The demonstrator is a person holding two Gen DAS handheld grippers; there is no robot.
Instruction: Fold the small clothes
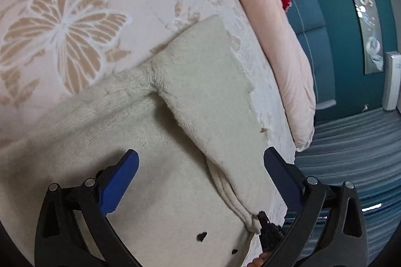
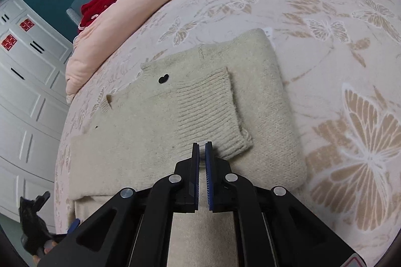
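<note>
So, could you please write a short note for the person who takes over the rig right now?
Left tool: open, holding nothing, over the cream sweater at its side edge.
Right tool: nearly shut, empty, beside the ribbed cuff.
The sweater lies on the butterfly bedspread, both sleeves folded in over the body.
Done: sleeve folds.
Left: probably fold the body in half, then put it aside.

Fuzzy knit sweater (image 2: 175, 121), ribbed cuff (image 2: 215, 116)
</note>
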